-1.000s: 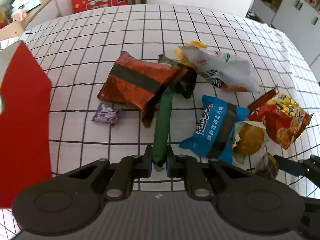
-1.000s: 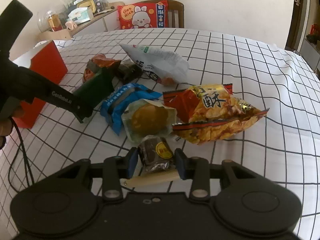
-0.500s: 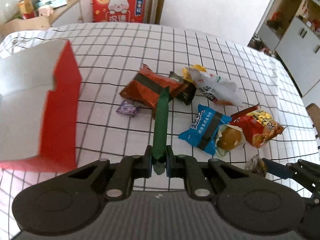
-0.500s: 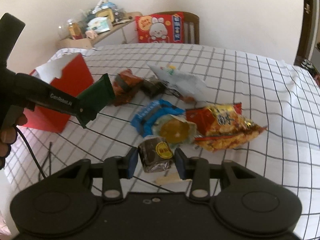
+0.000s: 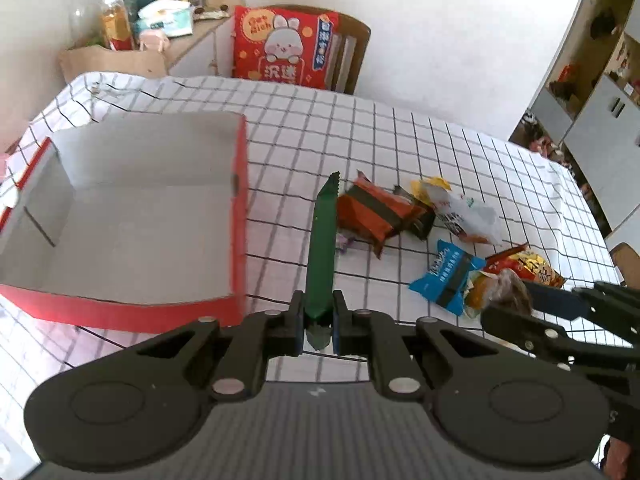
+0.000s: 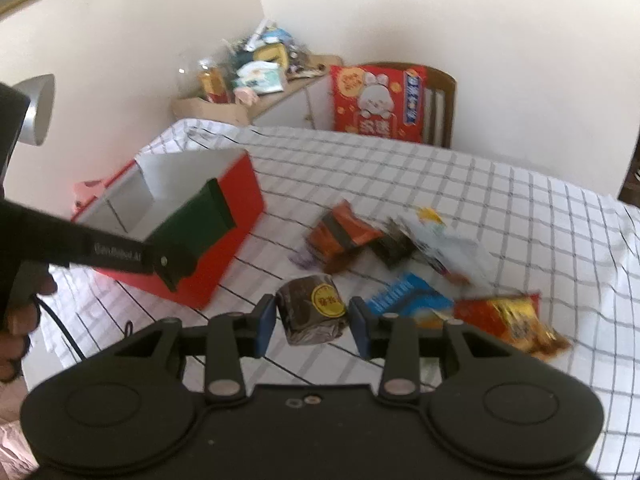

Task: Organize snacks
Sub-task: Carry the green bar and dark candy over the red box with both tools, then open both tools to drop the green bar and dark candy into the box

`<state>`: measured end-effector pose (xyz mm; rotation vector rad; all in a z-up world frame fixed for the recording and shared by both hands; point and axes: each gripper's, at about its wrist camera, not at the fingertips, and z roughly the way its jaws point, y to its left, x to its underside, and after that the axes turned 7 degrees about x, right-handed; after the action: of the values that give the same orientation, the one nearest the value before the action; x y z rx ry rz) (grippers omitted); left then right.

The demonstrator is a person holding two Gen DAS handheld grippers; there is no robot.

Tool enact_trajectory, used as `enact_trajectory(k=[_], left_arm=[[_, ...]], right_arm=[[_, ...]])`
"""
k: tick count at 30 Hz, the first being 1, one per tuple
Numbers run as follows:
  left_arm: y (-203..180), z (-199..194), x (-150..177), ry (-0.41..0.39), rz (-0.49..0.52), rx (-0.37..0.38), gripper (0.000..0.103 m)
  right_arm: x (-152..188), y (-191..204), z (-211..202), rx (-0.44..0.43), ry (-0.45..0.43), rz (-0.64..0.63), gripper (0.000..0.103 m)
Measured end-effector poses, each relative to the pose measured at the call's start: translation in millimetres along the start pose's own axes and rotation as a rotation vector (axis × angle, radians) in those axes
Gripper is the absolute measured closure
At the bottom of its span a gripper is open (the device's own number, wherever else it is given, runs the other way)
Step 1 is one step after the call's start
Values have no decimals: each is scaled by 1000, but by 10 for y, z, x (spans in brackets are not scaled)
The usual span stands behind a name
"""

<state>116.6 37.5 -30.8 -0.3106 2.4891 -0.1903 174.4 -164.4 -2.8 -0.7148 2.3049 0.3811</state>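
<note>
My left gripper (image 5: 316, 322) is shut on a long green snack packet (image 5: 320, 248) and holds it in the air, just right of an open red box (image 5: 132, 216) with a white inside. The same packet (image 6: 192, 228) shows in the right wrist view in front of the red box (image 6: 236, 216). My right gripper (image 6: 314, 320) is shut on a dark round wrapped snack (image 6: 312, 308) with a yellow label, held above the table. It also shows in the left wrist view (image 5: 508, 288). Several snack packets lie on the checked tablecloth: orange (image 5: 376, 212), white (image 5: 464, 212), blue (image 5: 448, 276).
A red-yellow chip bag (image 6: 512, 320) lies at the right. A small purple candy (image 5: 345, 242) lies by the orange packet. A chair with a red rabbit bag (image 5: 280, 48) stands beyond the table's far edge, beside a cluttered side cabinet (image 5: 152, 4).
Both grippers have risen and swung left with their snacks. The red box has come fully into view and now lies close beside the green packet.
</note>
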Motion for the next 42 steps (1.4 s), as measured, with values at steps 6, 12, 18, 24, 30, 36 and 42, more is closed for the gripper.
enact_trajectory(k=[6, 12, 18, 24, 30, 36, 42], left_arm=[[321, -215, -57, -36, -22, -16, 91], [728, -388, -118, -61, -54, -48, 91], [1116, -479, -198, -77, -86, -91, 91], [1511, -439, -297, -67, -113, -130, 91], [1860, -216, -366, -25, -134, -173, 91], [2059, 66, -415, 26, -141, -211, 91], [2141, 287, -418, 77, -131, -219, 91]], right_arm=[[-228, 448, 133, -23, -15, -73, 65], [-425, 888, 330, -51, -23, -122, 65], [-584, 1252, 565, -66, -14, -151, 65], [-684, 1555, 836, -80, 1, -193, 65], [-723, 1792, 1228, -71, 54, -236, 65], [-715, 1927, 1561, -72, 126, -259, 65], [-662, 2007, 1732, -60, 168, -293, 65]])
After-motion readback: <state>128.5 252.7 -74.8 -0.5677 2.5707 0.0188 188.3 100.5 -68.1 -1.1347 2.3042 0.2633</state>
